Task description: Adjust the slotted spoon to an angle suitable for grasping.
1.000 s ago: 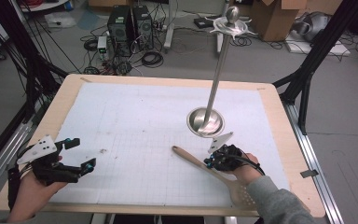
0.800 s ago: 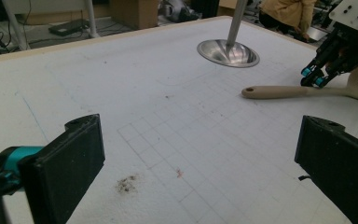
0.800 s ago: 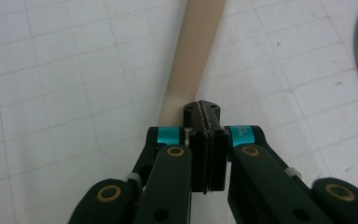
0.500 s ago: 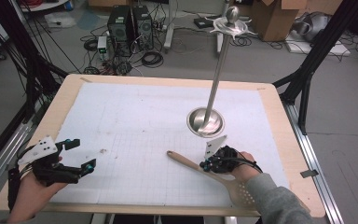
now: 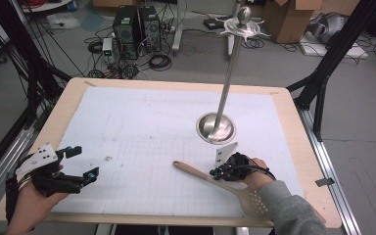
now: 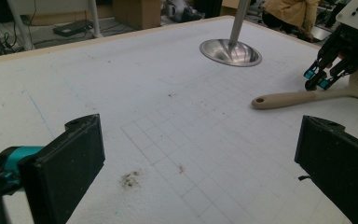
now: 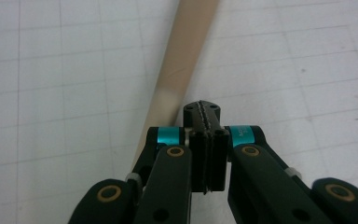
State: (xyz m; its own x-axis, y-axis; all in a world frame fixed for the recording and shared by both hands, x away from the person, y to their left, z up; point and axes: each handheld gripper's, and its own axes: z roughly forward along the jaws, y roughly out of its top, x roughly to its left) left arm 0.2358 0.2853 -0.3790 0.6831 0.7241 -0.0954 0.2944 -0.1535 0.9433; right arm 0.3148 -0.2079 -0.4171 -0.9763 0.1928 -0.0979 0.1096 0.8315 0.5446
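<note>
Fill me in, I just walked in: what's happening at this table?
A person works two handheld tongs over a gridded mat. The right tongs are shut, their tips at the handle of a wooden slotted spatula lying flat; no grip on it is visible. The left tongs hover open, apart. A steel stand is behind.

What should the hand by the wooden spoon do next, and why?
Probably open the right gripper and slide it sideways over the handle of the flat slotted wooden spatula. Its jaws are pressed together with nothing between them, and the handle lies flat on the white gridded mat just beside them, so they cannot take hold until they spread.
</note>
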